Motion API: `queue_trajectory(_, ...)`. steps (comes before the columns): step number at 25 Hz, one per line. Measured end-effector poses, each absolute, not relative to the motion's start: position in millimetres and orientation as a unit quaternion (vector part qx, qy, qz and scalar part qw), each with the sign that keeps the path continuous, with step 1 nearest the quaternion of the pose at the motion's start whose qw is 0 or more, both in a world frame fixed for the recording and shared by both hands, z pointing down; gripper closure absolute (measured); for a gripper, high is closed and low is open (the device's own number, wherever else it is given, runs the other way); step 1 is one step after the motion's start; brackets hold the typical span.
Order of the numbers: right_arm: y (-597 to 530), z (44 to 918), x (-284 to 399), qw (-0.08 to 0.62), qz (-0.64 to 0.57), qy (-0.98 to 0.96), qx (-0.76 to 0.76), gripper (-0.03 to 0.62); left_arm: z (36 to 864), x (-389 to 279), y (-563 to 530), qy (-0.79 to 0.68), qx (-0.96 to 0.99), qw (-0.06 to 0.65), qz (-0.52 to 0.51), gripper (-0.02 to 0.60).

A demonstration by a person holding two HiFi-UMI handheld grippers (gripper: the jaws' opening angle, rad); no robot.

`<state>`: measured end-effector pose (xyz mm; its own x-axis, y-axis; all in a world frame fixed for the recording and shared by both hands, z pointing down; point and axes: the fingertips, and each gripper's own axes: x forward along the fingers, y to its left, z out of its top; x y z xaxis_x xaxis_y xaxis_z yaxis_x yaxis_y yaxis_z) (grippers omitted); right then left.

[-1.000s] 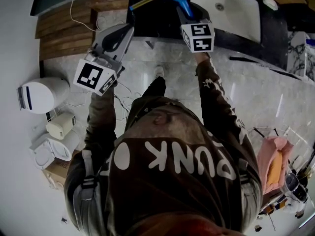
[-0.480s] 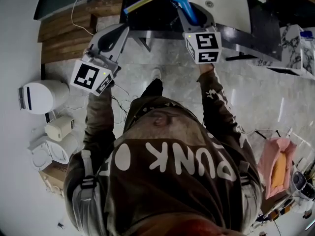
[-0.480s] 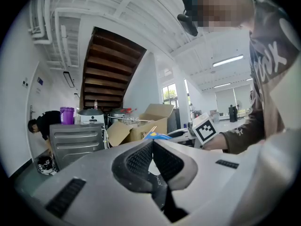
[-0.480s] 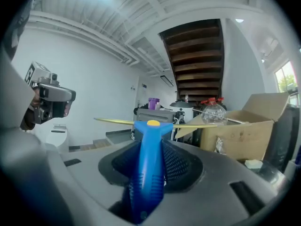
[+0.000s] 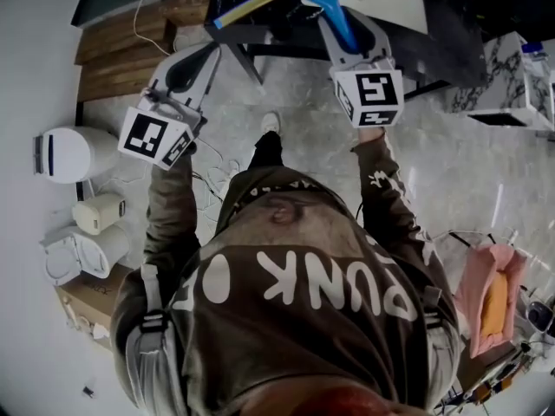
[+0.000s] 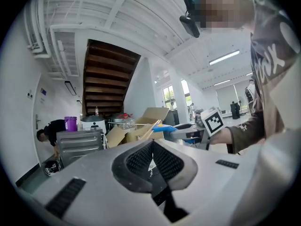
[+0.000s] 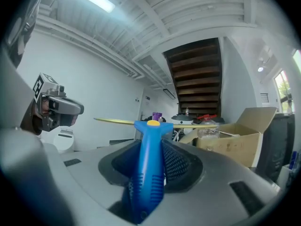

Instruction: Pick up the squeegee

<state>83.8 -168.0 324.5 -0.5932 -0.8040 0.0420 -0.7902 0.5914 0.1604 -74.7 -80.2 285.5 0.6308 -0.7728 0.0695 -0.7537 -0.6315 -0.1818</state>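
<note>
The squeegee (image 5: pixel 328 3) has a blue handle and a long yellow-edged blade. My right gripper (image 5: pixel 345 35) is shut on its handle and holds it level in the air, in front of the black counter. In the right gripper view the blue handle (image 7: pixel 148 173) runs between the two dark pads, and the blade (image 7: pixel 113 121) lies crosswise beyond them. My left gripper (image 5: pixel 208 52) is raised at the left, apart from the squeegee. Its pads (image 6: pixel 162 161) meet with nothing between them. The left gripper view shows the squeegee (image 6: pixel 162 127) and the right gripper (image 6: pixel 188 133) off to the right.
A black counter with a white sink (image 5: pixel 390 7) lies ahead. Wooden steps (image 5: pixel 121 50) are at the upper left, with white appliances (image 5: pixel 74 159) on the floor below them. A pink cloth (image 5: pixel 486 293) hangs at the right. An open cardboard box (image 7: pixel 235 142) stands beyond the squeegee.
Both grippers have come up and back from the counter. The right one still carries the squeegee, and the counter has slid toward the top of the head view.
</note>
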Motion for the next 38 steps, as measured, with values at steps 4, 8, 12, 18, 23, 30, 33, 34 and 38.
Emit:
queue_trajectory(4, -119, 314, 105, 0.040, -0.069, -0.894, 0.441, 0.448, 281, -62, -36, 0.434, -0.895, 0.070, -0.074, 0.578)
queue_trajectory(8, -76, 300, 126, 0.023, -0.075, -0.896, 0.436, 0.448, 277, -49, -1, 0.442, -0.891, 0.070, -0.079, 0.578)
queue_trajectory(12, -42, 286, 136, 0.008, -0.082, -0.899, 0.430, 0.448, 274, -43, 22, 0.446, -0.888, 0.069, -0.086, 0.578)
queue_trajectory(18, -12, 277, 138, -0.003, -0.089, -0.903, 0.421, 0.448, 267, -44, 33, 0.447, -0.888, 0.071, -0.086, 0.578)
queue_trajectory(23, -1, 273, 131, -0.014, -0.085, -0.902, 0.423, 0.448, 264, -52, 35, 0.440, -0.891, 0.072, -0.086, 0.578)
queue_trajectory(30, -3, 281, 103, -0.003, -0.090, -0.899, 0.428, 0.448, 263, -81, 29, 0.430, -0.897, 0.071, -0.079, 0.578)
queue_trajectory(33, -6, 285, 90, 0.006, -0.094, -0.897, 0.432, 0.448, 264, -95, 29, 0.426, -0.899, 0.070, -0.077, 0.578)
queue_trajectory(34, -6, 286, 85, 0.009, -0.094, -0.897, 0.432, 0.448, 264, -99, 29, 0.425, -0.899, 0.069, -0.077, 0.578)
queue_trajectory(38, -7, 290, 70, 0.023, -0.095, -0.900, 0.425, 0.448, 266, -115, 28, 0.422, -0.901, 0.065, -0.075, 0.578)
